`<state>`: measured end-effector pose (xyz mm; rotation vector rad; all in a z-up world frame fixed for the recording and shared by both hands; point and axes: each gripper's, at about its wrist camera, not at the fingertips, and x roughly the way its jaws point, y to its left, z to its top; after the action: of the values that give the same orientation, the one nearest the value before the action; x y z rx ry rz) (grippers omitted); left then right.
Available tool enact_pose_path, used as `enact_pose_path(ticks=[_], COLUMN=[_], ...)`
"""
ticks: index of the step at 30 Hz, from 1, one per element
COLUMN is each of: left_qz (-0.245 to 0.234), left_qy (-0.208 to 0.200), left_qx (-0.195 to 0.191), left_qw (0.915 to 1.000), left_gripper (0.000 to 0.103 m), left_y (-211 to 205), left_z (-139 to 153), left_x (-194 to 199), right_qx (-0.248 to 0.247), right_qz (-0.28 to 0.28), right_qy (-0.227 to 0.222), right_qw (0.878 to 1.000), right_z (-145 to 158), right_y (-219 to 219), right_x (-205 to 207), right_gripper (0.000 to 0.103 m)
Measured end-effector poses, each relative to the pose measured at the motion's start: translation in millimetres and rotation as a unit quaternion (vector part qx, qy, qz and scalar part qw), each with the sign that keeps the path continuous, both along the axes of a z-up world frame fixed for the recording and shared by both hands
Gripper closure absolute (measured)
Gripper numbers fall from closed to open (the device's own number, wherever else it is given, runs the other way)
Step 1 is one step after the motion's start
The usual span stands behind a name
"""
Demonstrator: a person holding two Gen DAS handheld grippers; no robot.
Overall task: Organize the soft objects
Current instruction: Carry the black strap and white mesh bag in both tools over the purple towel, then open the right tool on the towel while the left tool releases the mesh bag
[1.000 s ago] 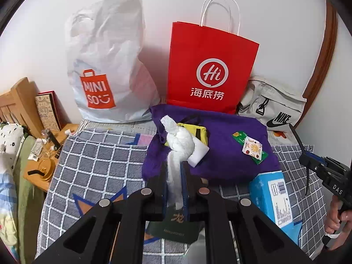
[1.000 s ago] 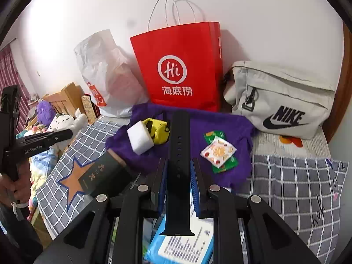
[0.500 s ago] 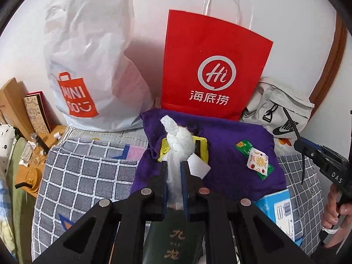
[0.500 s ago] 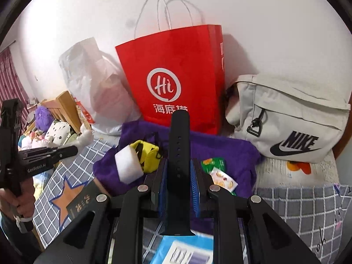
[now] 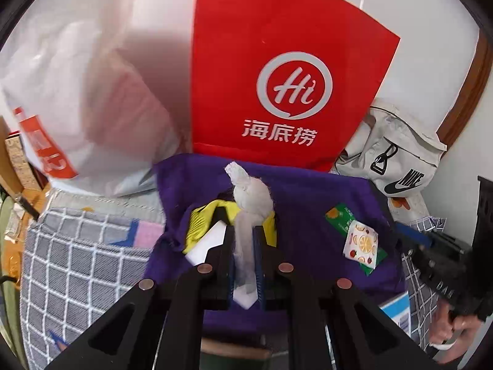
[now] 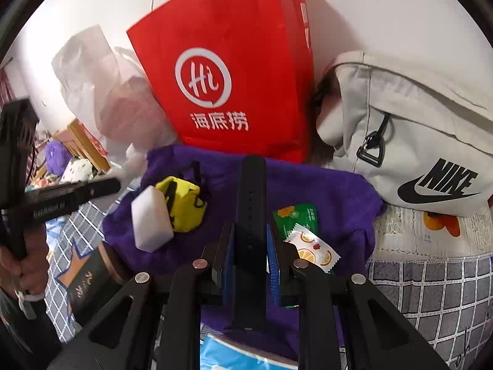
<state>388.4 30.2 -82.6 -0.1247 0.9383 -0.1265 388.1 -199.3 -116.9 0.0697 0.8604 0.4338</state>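
Note:
My left gripper [image 5: 245,235] is shut on a white knotted cloth [image 5: 253,195], whose knot sticks up past the fingertips. It hangs over a purple cloth [image 5: 311,194] spread on the bed, just above a yellow pouch [image 5: 198,223] and a white sponge [image 5: 207,244]. My right gripper [image 6: 251,231] is shut on a black strap [image 6: 252,191] that stands up between its fingers, over the same purple cloth [image 6: 342,197]. The sponge [image 6: 151,223] and the pouch [image 6: 185,205] lie to its left, and two fruit sachets [image 6: 311,251] lie to its right.
A red paper bag [image 5: 277,92], a white plastic bag [image 5: 77,92] and a grey Nike bag [image 6: 416,141] stand against the wall behind the cloth. A dark box [image 6: 89,280] and a blue pack [image 6: 234,354] lie near me on the checked blanket [image 6: 431,293].
Both grippers have moved forward and down toward the purple cloth, so the bags now loom larger. Their grips on the white cloth and the black strap are unchanged.

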Motion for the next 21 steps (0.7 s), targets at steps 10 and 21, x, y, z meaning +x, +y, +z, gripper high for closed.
enact_pose_path(ticks=[10, 21], left_qz=[-0.006, -0.025], left_qy=[0.021, 0.023], left_qx=[-0.02, -0.03], left_qw=[0.9996, 0.999], left_gripper=[0.092, 0.092], left_y=[-1.5, -4.7], left_z=[-27.4, -32.7], left_x=[27.2, 32.8], right_qx=[-0.012, -0.021], right_qz=[-0.011, -0.02], right_qy=[0.047, 0.082], right_qw=[0.999, 0.996], right_z=[-34.0, -52.5], right_y=[-2.9, -0.4], right_x=[18.9, 28.0], right_gripper=[0.083, 0.082])
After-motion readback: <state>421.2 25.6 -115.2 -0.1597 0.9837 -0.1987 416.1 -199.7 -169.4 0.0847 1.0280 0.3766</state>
